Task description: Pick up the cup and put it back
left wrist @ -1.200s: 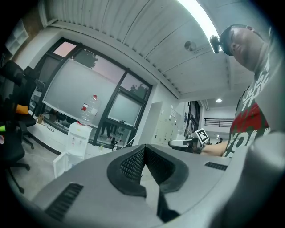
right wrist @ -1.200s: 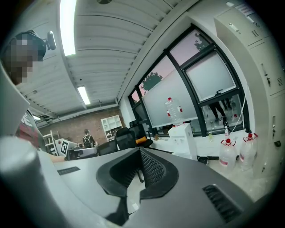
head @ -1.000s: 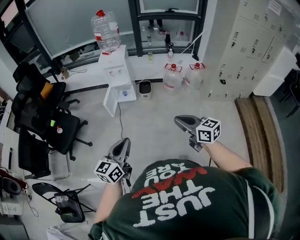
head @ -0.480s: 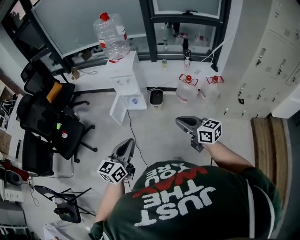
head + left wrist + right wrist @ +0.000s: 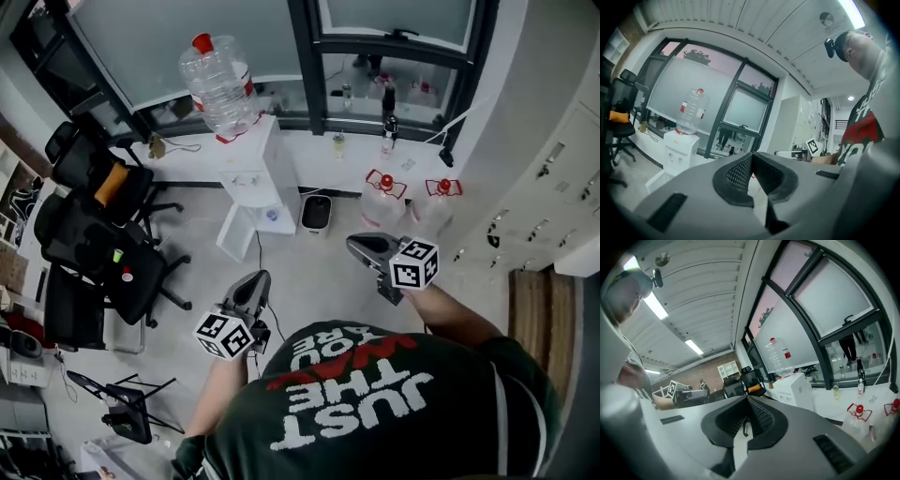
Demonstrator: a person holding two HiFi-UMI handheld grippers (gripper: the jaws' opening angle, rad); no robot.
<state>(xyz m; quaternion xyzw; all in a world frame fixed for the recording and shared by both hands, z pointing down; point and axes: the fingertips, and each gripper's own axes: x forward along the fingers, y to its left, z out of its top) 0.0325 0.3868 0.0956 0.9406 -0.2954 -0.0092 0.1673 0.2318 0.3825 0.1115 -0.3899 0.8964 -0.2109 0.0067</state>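
Note:
No cup shows in any view. In the head view my left gripper [image 5: 255, 281] is held low at the left, above the grey floor. Its jaws are shut with nothing between them. My right gripper [image 5: 356, 246] is held out further ahead at the right, also shut and empty. The left gripper view looks past its closed gripper [image 5: 752, 157] towards a white water dispenser [image 5: 679, 147] by the windows. The right gripper view shows its closed gripper [image 5: 746, 401], with the same water dispenser [image 5: 797, 387] beyond. Both grippers point towards the window wall.
A white water dispenser [image 5: 258, 164] with a large bottle [image 5: 217, 80] stands ahead by the windows. Two water jugs [image 5: 384, 199] sit on the floor at the right of it, beside a small white bin [image 5: 316, 213]. Black office chairs [image 5: 103, 234] are at left, lockers [image 5: 553, 187] at right.
The head view has moved forward towards the window wall, so the dispenser and jugs sit lower and nearer. Both grippers stay shut and keep about the same place before the person.

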